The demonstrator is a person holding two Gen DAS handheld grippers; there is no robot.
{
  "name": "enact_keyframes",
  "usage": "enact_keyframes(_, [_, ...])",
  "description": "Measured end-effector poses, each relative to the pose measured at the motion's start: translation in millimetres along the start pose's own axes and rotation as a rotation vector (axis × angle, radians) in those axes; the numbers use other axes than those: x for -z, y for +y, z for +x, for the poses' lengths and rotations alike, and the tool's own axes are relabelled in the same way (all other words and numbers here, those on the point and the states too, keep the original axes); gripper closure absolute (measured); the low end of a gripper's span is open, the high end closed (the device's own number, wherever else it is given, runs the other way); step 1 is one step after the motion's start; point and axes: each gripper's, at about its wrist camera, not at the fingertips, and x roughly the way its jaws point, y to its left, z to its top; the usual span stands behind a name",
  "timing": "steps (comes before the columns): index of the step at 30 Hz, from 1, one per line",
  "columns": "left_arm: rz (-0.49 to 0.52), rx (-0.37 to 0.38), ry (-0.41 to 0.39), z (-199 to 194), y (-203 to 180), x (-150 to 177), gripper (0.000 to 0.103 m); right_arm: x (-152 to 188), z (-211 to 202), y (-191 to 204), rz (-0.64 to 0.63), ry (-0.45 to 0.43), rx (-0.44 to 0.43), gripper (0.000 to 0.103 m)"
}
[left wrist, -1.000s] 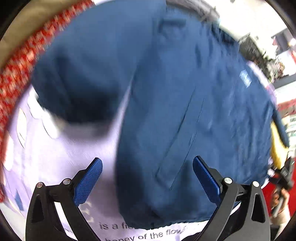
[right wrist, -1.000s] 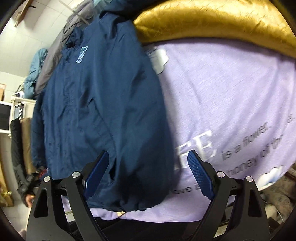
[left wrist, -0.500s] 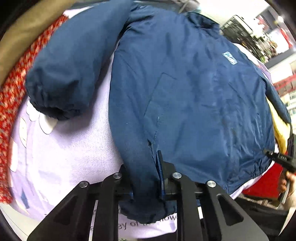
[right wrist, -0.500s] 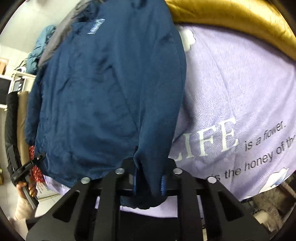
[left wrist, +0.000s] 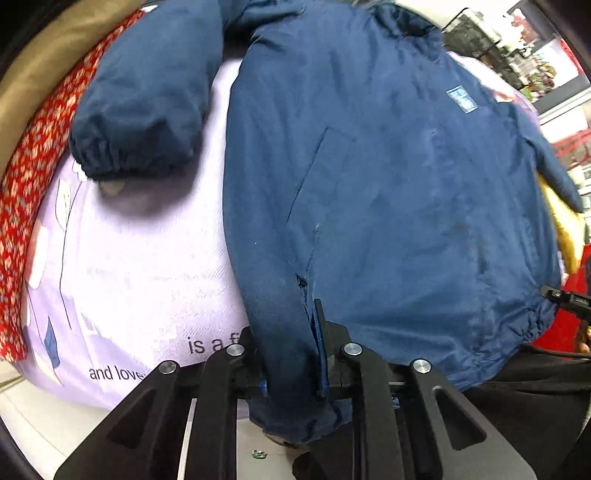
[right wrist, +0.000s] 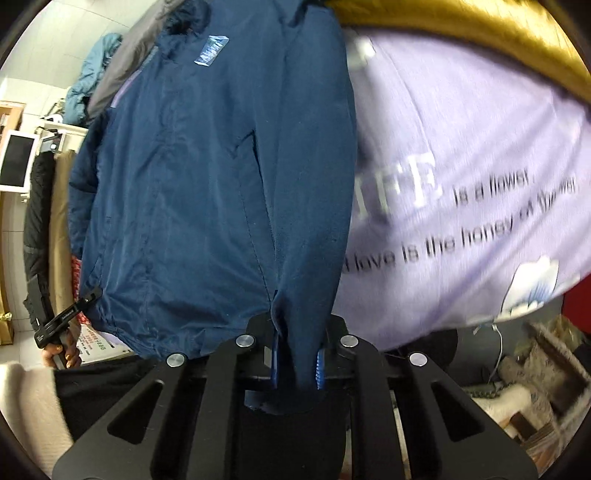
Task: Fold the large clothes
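**Now: Both Grippers Clamped on the Jacket Hem**

Spread front-up across a lilac printed sheet: navy jacket, collar toward 12 o'clock, hem toward 6 in both wrist views. Pinched at the hem's left corner by the left gripper, jaws closed tight on a bunch of blue cloth, blue pads barely showing. Pinched at the opposite hem corner by the right gripper, jaws squeezed on the fabric fold, blue pads flanking it. Lying apart at 10 o'clock in the left view: one sleeve, cuff elastic gathered. Bordering the sheet: red floral cloth at 9 o'clock, gold quilt at 1 o'clock in the right view.
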Motion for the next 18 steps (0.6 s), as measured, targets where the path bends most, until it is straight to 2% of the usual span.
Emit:
enact_keyframes(2, [-0.023, -0.029, 0.018, 11.2, 1.0, -7.6, 0.069, -6.5, 11.5, 2.5, 0.009, 0.013, 0.042, 0.088])
enact_keyframes(4, [-0.038, -0.053, 0.025, 20.8, -3.4, -19.6, 0.059, -13.2, 21.3, 7.3, 0.008, 0.028, 0.103, 0.082])
enact_keyframes(6, [-0.044, -0.082, 0.02, 21.8, -2.2, -24.7, 0.048, -12.8, 25.8, 8.1, 0.01, 0.035, 0.149, 0.069])
enact_keyframes(8, [-0.042, -0.114, 0.009, 17.3, 0.6, -26.2, 0.037, -14.5, 26.7, 8.5, 0.013, 0.035, 0.174, 0.062])
enact_keyframes(11, [-0.036, -0.162, -0.018, 2.9, 4.7, -25.9, 0.033, -16.9, 23.0, 13.9, -0.015, 0.033, 0.215, 0.052])
enact_keyframes(14, [-0.032, -0.214, -0.059, -13.1, 2.7, -36.6, 0.031, -17.3, 17.4, 22.4, -0.072, 0.031, 0.293, 0.045])
enact_keyframes(18, [0.018, -0.246, -0.147, -39.2, -16.3, -62.7, 0.031, -29.8, -1.2, 37.4, -0.161, -0.021, 0.46, 0.041])
